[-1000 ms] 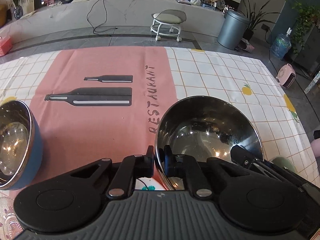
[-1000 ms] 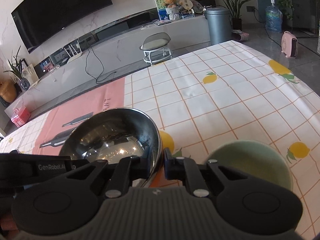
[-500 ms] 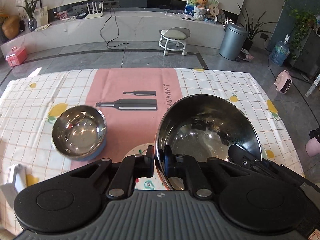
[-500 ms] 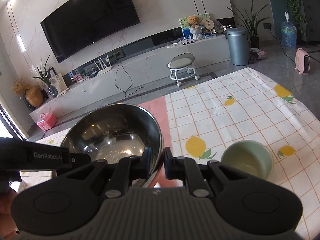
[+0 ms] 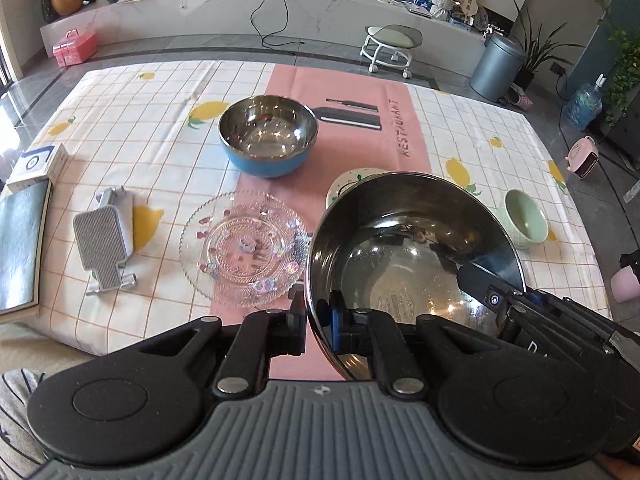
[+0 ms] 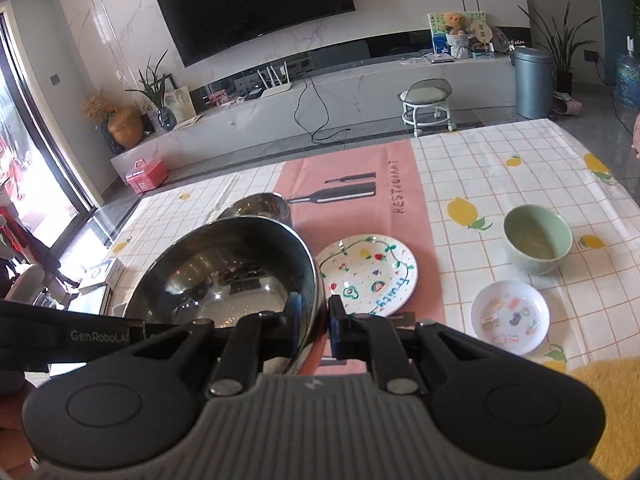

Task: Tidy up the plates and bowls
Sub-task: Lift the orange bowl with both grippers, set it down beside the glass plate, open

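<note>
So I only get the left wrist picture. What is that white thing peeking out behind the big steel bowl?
Observer: A painted plate with little fruit drawings. The right wrist view shows it whole, flat on the pink runner, beside the steel bowl.
Operator: Is there anything else on the table that I miss?
Observer: Yes, a small white plate with colourful little pictures, lying nearer the camera than the green bowl.
Operator: And that black thing on my right, is it holding on too?
Observer: Yes. That is the right gripper, pinching the rim with one finger inside and one outside, across from the left gripper.
</note>
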Available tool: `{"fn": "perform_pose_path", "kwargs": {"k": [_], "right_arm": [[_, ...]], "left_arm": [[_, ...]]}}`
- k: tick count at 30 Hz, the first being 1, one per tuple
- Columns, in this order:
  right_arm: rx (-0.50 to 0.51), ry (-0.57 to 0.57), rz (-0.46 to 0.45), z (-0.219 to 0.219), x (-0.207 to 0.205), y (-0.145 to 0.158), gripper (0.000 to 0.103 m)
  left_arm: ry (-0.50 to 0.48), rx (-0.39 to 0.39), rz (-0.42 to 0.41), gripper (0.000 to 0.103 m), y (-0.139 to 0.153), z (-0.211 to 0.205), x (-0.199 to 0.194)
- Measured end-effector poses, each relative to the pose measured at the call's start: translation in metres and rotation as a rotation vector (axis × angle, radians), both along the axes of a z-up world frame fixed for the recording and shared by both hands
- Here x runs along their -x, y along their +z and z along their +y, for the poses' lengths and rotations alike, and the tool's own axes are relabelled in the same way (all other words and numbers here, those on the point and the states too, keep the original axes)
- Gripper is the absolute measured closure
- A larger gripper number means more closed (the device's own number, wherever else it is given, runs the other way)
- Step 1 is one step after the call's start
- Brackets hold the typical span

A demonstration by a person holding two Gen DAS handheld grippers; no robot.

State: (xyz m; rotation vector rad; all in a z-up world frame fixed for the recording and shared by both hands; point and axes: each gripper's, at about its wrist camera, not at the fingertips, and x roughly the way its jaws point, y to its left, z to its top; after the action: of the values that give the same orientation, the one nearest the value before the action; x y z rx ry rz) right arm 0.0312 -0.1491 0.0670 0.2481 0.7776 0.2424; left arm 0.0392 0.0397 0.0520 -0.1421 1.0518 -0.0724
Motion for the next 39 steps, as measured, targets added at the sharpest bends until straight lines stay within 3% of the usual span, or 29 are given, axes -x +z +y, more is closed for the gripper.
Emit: {"fn": "perform_pose_path", "kwargs": {"k": [5, 16, 21, 30, 33, 36, 37, 38, 39], "right_arm": [[-0.004, 0.013, 0.042, 0.005, -0.006, -0.033, 0.090], [0.018, 0.061, 0.158, 0.012, -0.024, -0.089, 0.090], [0.022, 0.059, 0.197, 0.012, -0.030, -0.106, 0.090], [0.024, 0.063, 0.215, 0.014, -0.034, -0.116, 0.091], [0.015, 0.064, 0.213, 0.013, -0.035, -0.117, 0.091], [-0.001, 0.062, 0.210, 0.012, -0.035, -0.117, 0.091], [-0.004, 0.062, 0.207, 0.012, -0.035, -0.117, 0.091], [-0.011, 0.064, 0.203, 0.011, -0.035, -0.116, 0.088], [-0.016, 0.061, 0.199, 0.010, -0.035, -0.115, 0.083]], "left_arm": [[0.062, 0.080, 0.044, 0.091, -0.042, 0.016, 0.005], [0.043, 0.052, 0.086, 0.091, -0.093, 0.019, -0.001], [0.022, 0.011, 0.082, 0.091, -0.104, 0.014, -0.005], [0.018, 0.010, 0.077, 0.091, -0.110, 0.017, -0.010], [0.002, -0.017, 0.072, 0.086, -0.111, 0.014, -0.011], [-0.009, -0.071, 0.023, 0.065, -0.109, 0.009, -0.006], [-0.008, -0.087, -0.001, 0.053, -0.107, 0.008, -0.004], [-0.005, -0.102, -0.028, 0.040, -0.105, 0.007, -0.002], [-0.003, -0.113, -0.055, 0.036, -0.102, 0.007, 0.000]]}}
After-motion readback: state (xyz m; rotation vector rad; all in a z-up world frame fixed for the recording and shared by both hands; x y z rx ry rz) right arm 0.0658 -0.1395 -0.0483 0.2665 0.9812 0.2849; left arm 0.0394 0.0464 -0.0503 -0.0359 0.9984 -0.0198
